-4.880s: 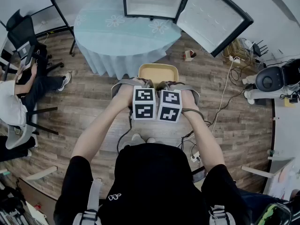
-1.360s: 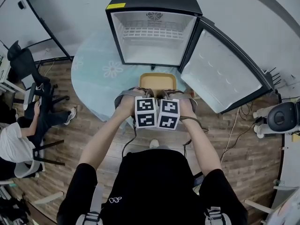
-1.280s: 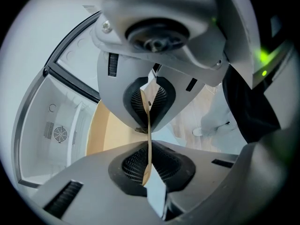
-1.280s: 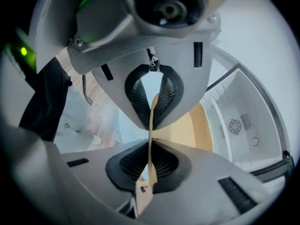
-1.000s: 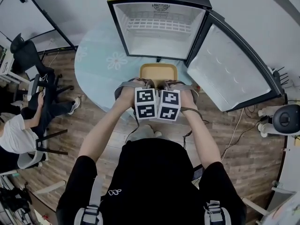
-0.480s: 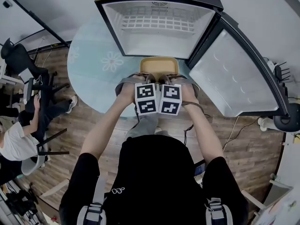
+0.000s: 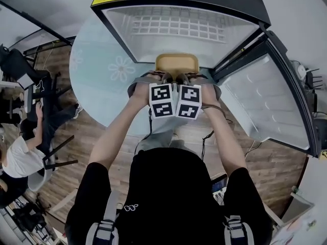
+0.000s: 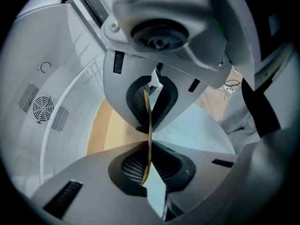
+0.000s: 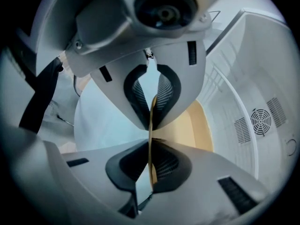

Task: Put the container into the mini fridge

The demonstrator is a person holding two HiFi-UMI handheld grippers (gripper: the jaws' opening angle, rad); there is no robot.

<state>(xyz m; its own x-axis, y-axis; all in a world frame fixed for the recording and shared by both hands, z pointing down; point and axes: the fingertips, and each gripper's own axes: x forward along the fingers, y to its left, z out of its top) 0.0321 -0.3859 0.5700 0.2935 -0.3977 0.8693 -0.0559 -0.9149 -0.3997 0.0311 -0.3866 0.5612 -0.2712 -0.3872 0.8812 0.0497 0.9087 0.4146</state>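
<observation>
A shallow tan container (image 7: 177, 64) hangs in front of the open mini fridge (image 7: 179, 27), its far end at the fridge's front opening. My left gripper (image 7: 167, 77) is shut on the container's near rim (image 8: 148, 125) and my right gripper (image 7: 183, 77) is shut on the same rim (image 9: 151, 130) beside it. The two marker cubes sit side by side below the container in the head view. In both gripper views the thin rim runs upright between the pads, with the tan inside (image 8: 110, 130) (image 9: 197, 130) and the fridge's white back wall with its round vent (image 8: 43, 108) (image 9: 260, 121) beyond.
The fridge stands on a round table with a pale blue flowered cloth (image 7: 102, 70). Its door (image 7: 271, 101) is swung open to the right. A white wire shelf (image 7: 176, 27) crosses the fridge's inside. A seated person (image 7: 20, 147) and chairs are at the left.
The container and both grippers have moved forward from over the floor to the fridge's opening. The fridge now fills much more of the head view.
</observation>
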